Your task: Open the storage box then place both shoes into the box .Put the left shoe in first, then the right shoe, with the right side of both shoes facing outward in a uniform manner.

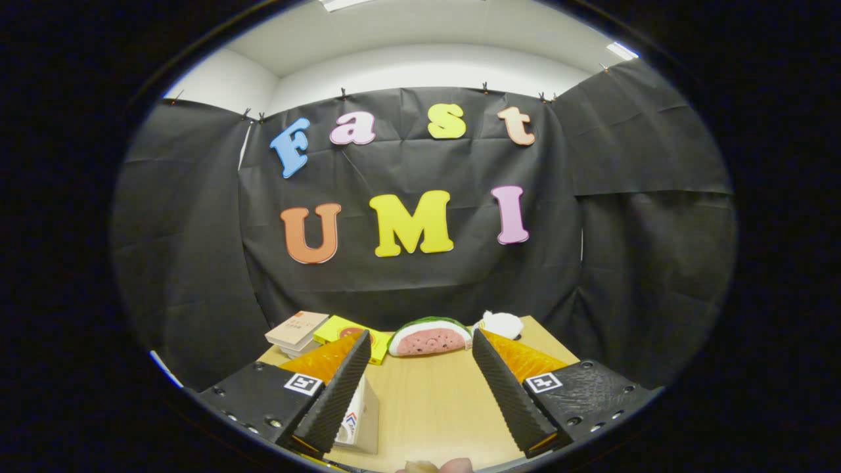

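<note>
Storage box point(360, 415), apparently the pale carton at lower left beside the left finger, looks light, stiff cardboard; its lid edge seems the place to grip. Tongs point(419, 348) are spread, holding nothing, above the bench point(430, 401).

The counter point(433, 394) is pale wood with a faint grain. Beyond the fingers lies a watermelon slice point(429, 338): pink-red flesh dotted with dark seeds, a white band, then a green rind. Beside it sits a yellow box point(341, 332) with what looks like a red mark on top, then a tan book point(297, 328). A white object point(501, 324) rests behind the slice. A beige carton point(361, 417) carries small red and blue marks.
</note>
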Motion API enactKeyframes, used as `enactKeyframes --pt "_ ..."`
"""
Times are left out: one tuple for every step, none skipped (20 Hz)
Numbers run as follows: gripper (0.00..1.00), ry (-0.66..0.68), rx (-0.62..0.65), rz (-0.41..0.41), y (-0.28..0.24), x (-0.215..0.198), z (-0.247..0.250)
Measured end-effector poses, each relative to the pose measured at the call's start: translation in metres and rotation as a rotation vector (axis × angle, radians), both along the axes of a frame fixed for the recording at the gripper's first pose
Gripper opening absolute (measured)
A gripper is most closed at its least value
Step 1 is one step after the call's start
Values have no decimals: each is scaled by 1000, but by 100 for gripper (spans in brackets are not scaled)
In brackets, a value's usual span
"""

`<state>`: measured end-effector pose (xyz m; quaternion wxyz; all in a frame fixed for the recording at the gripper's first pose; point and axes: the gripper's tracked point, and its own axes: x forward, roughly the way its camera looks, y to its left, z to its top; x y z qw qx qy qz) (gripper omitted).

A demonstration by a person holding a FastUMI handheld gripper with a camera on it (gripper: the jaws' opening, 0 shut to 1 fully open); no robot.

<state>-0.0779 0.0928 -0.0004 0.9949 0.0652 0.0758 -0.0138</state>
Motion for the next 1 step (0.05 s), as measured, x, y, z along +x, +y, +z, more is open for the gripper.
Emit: enactKeyframes --pt "96 -6 -4 2 3 0 1"
